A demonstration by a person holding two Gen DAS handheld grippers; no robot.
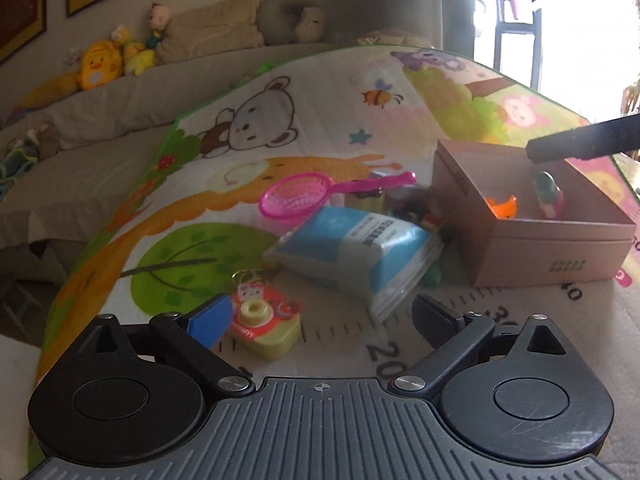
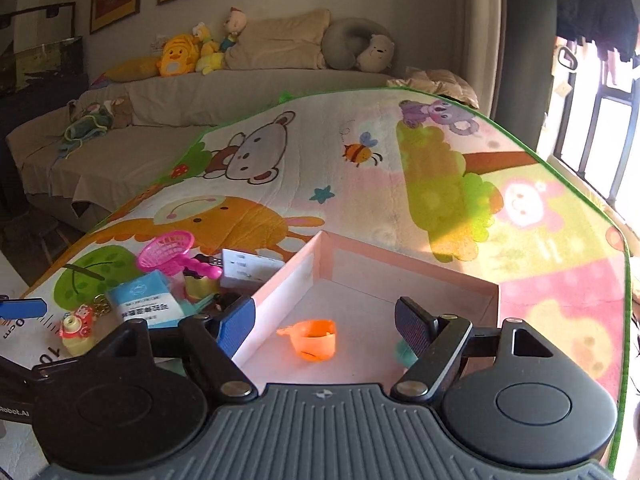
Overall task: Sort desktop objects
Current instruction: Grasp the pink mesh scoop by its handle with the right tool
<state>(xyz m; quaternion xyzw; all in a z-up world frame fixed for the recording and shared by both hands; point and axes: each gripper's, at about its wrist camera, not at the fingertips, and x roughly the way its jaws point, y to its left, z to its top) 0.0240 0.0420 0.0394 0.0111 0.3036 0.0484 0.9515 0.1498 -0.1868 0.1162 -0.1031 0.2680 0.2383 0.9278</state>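
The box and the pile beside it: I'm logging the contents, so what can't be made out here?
- Green toy in the box: right wrist view, hidden behind the right gripper's dark finger; left wrist view, blurred.
- Dark items behind the blue pack: left wrist view, overlapped and blurred.
- Pack's print: too small to read.
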